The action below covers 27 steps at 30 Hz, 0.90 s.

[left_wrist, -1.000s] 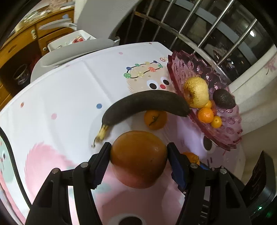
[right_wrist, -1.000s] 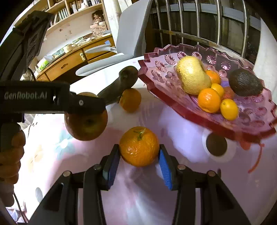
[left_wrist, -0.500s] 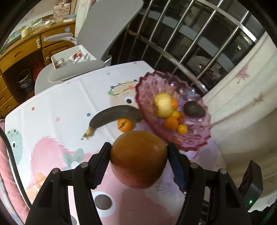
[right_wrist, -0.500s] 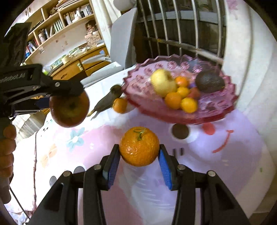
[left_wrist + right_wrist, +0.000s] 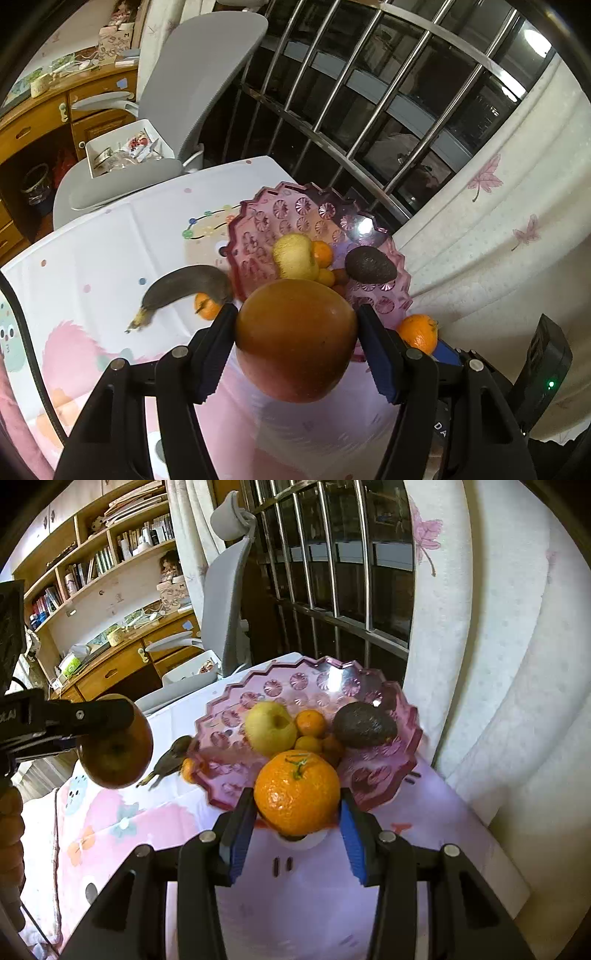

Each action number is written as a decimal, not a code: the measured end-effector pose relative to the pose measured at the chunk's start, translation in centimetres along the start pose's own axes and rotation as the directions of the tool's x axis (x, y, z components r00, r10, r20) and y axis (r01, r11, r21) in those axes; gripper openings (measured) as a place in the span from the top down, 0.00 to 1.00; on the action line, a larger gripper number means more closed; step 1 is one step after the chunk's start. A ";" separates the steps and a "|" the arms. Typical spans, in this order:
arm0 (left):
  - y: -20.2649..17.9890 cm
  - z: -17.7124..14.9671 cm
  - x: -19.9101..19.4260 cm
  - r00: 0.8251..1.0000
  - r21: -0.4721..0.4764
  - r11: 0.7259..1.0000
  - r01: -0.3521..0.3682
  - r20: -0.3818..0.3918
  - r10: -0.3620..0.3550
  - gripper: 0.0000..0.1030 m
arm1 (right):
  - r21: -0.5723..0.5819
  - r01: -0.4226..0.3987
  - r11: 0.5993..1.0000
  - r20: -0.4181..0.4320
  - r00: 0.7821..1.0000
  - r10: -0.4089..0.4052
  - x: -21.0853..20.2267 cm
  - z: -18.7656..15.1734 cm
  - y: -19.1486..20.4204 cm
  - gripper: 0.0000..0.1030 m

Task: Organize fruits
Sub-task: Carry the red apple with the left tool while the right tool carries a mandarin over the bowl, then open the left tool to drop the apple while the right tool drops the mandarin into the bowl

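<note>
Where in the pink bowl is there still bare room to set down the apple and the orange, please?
The pink bowl is bare along its far side, toward the window bars, and along its left wall beside the yellow apple. The middle is crowded: yellow apple, small oranges and avocado sit close together. On the tablecloth, the dark banana and a loose orange crowd the bowl's left edge.

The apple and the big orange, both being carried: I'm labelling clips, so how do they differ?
The apple is reddish-brown and smooth; the big orange is bright, dimpled, with a green stem. The apple looks larger. The left gripper holds the apple, the right gripper the orange. Both are clamped above the table, near the pink bowl.
</note>
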<state>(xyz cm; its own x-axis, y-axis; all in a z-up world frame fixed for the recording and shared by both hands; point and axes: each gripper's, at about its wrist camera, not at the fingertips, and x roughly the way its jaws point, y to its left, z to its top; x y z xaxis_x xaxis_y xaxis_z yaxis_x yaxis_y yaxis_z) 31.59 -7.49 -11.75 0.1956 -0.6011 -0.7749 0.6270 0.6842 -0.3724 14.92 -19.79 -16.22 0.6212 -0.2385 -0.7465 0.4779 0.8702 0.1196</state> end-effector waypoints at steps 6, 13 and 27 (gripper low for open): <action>-1.5 0.9 3.2 0.999 -0.010 1.000 -0.006 -0.042 0.005 0.38 | -0.013 -0.022 1.000 -0.045 0.999 0.021 2.5 1.6 -1.8 0.57; -2.2 1.4 7.1 0.994 -0.023 0.999 -0.040 -0.101 0.038 0.38 | -0.057 -0.053 0.997 -0.112 0.993 0.047 5.8 2.6 -3.3 0.57; -2.0 1.4 11.8 0.979 -0.054 0.995 -0.081 -0.192 0.069 0.38 | -0.059 -0.073 0.996 -0.207 0.977 0.059 9.9 3.3 -4.4 0.56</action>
<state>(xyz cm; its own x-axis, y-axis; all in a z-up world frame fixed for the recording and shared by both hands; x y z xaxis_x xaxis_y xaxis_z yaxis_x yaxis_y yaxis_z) 33.72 -16.54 -19.46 0.0899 -0.4618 -0.8824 0.5676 0.7518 -0.3356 21.03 -27.35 -22.00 0.5067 -0.0922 -0.8572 0.3936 0.9093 0.1349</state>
